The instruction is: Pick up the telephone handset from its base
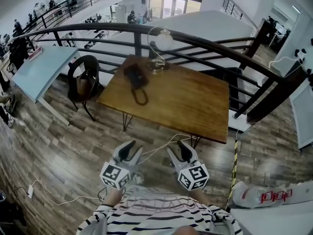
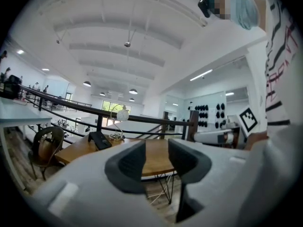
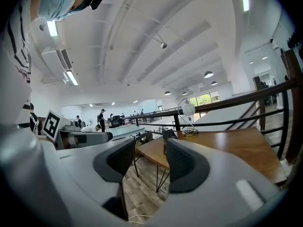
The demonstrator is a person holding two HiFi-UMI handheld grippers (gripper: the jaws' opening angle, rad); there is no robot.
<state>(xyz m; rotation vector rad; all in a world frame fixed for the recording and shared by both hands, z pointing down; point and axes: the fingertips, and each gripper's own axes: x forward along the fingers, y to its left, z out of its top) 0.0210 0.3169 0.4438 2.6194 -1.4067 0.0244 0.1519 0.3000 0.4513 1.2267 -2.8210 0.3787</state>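
Note:
A black telephone (image 1: pixel 135 77) with its handset on the base sits at the far left of the wooden table (image 1: pixel 186 106), its coiled cord (image 1: pixel 141 98) looping toward me. It also shows as a small dark shape in the left gripper view, telephone (image 2: pixel 99 139), and in the right gripper view, telephone (image 3: pixel 167 135). My left gripper (image 1: pixel 133 150) and right gripper (image 1: pixel 177 149) hover side by side close to my chest, well short of the table's near edge. Both stand open with nothing between the jaws: left gripper (image 2: pixel 156 162), right gripper (image 3: pixel 150 159).
A globe desk lamp (image 1: pixel 160 48) stands behind the telephone by the dark curved railing (image 1: pixel 210 45). A black chair (image 1: pixel 84 82) is left of the table, a pale blue table (image 1: pixel 41 70) beyond it. White cables (image 1: pixel 161 143) trail on the wood floor; a yellow-black tape strip (image 1: pixel 234 165) lies right.

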